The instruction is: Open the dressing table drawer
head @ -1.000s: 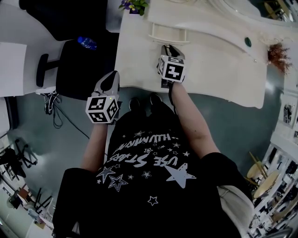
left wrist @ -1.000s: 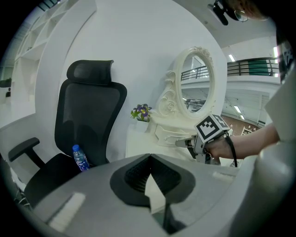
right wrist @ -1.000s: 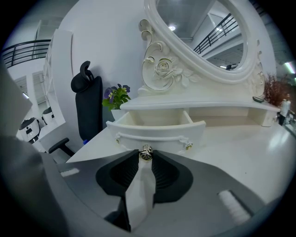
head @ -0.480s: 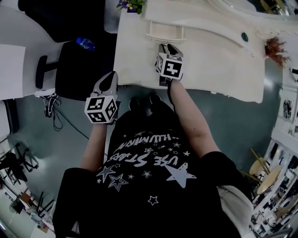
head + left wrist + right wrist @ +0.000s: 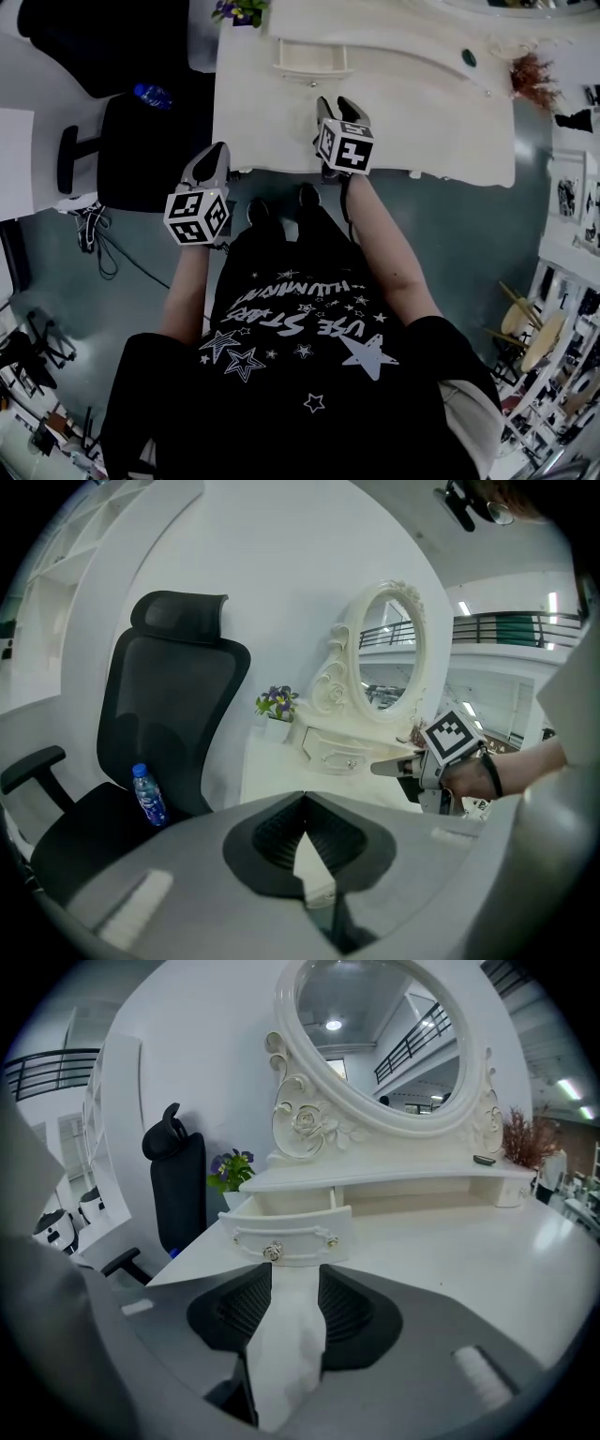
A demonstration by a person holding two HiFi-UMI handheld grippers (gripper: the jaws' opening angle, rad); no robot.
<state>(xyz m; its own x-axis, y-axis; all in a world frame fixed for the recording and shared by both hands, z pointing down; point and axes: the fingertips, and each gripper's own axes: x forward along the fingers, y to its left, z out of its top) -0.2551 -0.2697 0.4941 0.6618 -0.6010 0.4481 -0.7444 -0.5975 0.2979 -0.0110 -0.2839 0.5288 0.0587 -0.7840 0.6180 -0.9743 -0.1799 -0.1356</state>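
White painted wood forms the dressing table (image 5: 412,103), which is set against a white wall, and a grey-green floor (image 5: 469,234) is seen beside it. One oval mirror (image 5: 384,1035) in a carved frame is mounted on the table. One drawer (image 5: 291,1227) is found under the mirror's shelf, toward the left part of the top. It is drawn out, and one round knob (image 5: 273,1252) is fixed in the middle of its front.

One pot of purple flowers (image 5: 277,703) is placed at the back left corner, and one reddish dried plant (image 5: 530,75) at the right end. One black office chair (image 5: 159,724) is placed left of the table, and one water bottle (image 5: 147,794) is seen on its seat.

Two grippers are held by the person. The right gripper (image 5: 295,1271) is held over the table top, just in front of the drawer. Its jaws are apart and have just been opening; nothing is caught between them, and the knob is just ahead of the tips. The left gripper (image 5: 302,797) is held off the table's front left corner, with its jaws brought together at the tips and nothing held.
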